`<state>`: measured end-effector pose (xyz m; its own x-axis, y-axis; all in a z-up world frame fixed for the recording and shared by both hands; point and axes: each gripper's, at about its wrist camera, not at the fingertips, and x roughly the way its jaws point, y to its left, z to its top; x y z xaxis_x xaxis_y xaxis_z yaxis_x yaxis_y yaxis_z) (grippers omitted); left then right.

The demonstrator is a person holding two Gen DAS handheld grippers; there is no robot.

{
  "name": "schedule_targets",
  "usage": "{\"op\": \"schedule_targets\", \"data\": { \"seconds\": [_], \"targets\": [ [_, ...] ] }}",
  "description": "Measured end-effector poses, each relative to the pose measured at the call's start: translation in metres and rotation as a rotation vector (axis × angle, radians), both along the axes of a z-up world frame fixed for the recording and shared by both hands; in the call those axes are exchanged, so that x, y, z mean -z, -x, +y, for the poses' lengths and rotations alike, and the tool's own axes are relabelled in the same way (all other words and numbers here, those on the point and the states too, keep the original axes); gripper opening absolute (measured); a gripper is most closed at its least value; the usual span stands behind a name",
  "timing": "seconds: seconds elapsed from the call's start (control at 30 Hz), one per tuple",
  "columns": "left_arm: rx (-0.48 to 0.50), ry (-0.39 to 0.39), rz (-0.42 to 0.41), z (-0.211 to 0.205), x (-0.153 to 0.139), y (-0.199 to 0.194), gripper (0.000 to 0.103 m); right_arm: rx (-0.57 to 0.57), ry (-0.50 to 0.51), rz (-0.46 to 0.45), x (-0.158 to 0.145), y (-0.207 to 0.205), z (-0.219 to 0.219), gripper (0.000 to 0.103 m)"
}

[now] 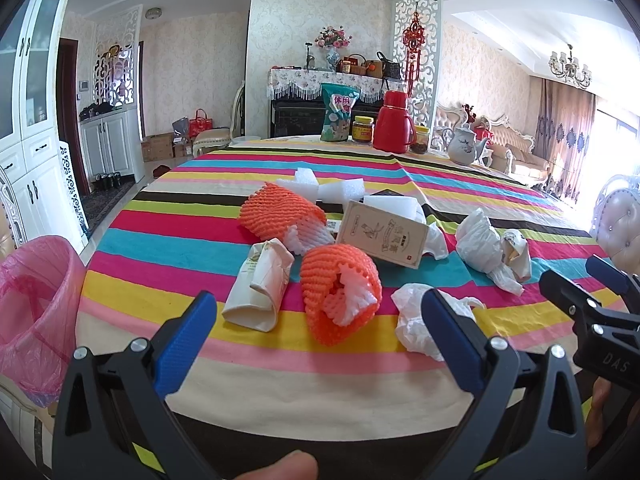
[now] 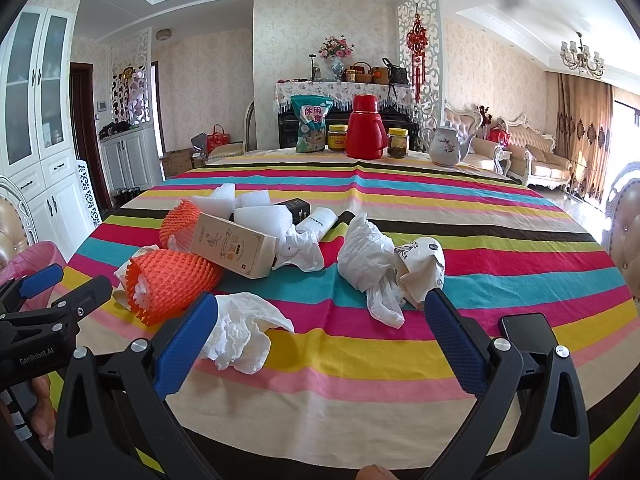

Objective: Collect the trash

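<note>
Trash lies scattered on the striped tablecloth [image 1: 168,240]. My left gripper [image 1: 319,296] is open above the table's near edge, empty. Just beyond its tips lie an orange foam net [image 1: 340,292], a crushed paper cup [image 1: 260,284] and a crumpled tissue [image 1: 416,320]. Farther back are a second orange net [image 1: 280,212], a tan carton [image 1: 380,236] and a white plastic bag wad [image 1: 484,252]. My right gripper [image 2: 321,296] is also open and empty, with the tissue [image 2: 240,332] by its left finger and the bag wad [image 2: 368,260] ahead. A pink-lined bin [image 1: 36,312] stands off the table's left.
White foam blocks [image 1: 328,188] lie behind the pile. A red thermos [image 1: 394,122], snack bag [image 1: 340,112], jars and a teapot [image 1: 464,144] stand along the far edge. A dark phone [image 2: 528,332] lies by my right finger. Padded chairs [image 2: 624,224] flank the table.
</note>
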<state>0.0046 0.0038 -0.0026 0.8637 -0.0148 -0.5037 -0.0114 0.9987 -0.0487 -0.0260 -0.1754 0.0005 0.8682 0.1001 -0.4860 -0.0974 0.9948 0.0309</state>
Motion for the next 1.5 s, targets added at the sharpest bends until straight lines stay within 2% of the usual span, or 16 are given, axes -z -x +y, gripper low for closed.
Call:
{"op": "schedule_targets", "data": {
  "seconds": [0.17, 0.47, 0.57, 0.73, 0.8, 0.87, 1.0, 1.1, 1.27, 1.5],
  "targets": [
    [0.008, 0.012, 0.021, 0.003, 0.002, -0.006, 0.099, -0.005, 0.004, 0.023, 0.004, -0.003, 0.0, 0.097],
    [0.059, 0.049, 0.121, 0.012, 0.02, -0.04, 0.097, -0.033, 0.025, 0.156, 0.019, -0.025, 0.005, 0.097],
    [0.094, 0.066, 0.161, 0.01, 0.027, -0.056, 0.086, -0.045, 0.033, 0.184, 0.021, -0.031, 0.008, 0.097],
    [0.145, 0.073, 0.206, 0.006, 0.036, -0.075, 0.073, -0.093, 0.052, 0.215, 0.022, -0.04, 0.019, 0.097],
    [0.165, 0.098, 0.236, 0.007, 0.041, -0.083, 0.059, -0.108, 0.059, 0.221, 0.022, -0.042, 0.022, 0.097],
    [0.181, 0.115, 0.261, 0.008, 0.046, -0.091, 0.052, -0.133, 0.053, 0.238, 0.024, -0.046, 0.025, 0.097],
    [0.203, 0.132, 0.266, 0.01, 0.05, -0.097, 0.03, -0.174, 0.05, 0.266, 0.026, -0.053, 0.034, 0.097],
    [0.216, 0.135, 0.248, 0.014, 0.045, -0.094, 0.024, -0.195, 0.052, 0.285, 0.03, -0.058, 0.043, 0.097],
    [0.25, 0.139, 0.209, 0.019, 0.032, -0.082, 0.023, -0.204, 0.06, 0.325, 0.039, -0.068, 0.052, 0.095],
    [0.262, 0.152, 0.155, 0.029, 0.017, -0.064, 0.023, -0.212, 0.091, 0.382, 0.053, -0.078, 0.065, 0.075]
  ]
}}
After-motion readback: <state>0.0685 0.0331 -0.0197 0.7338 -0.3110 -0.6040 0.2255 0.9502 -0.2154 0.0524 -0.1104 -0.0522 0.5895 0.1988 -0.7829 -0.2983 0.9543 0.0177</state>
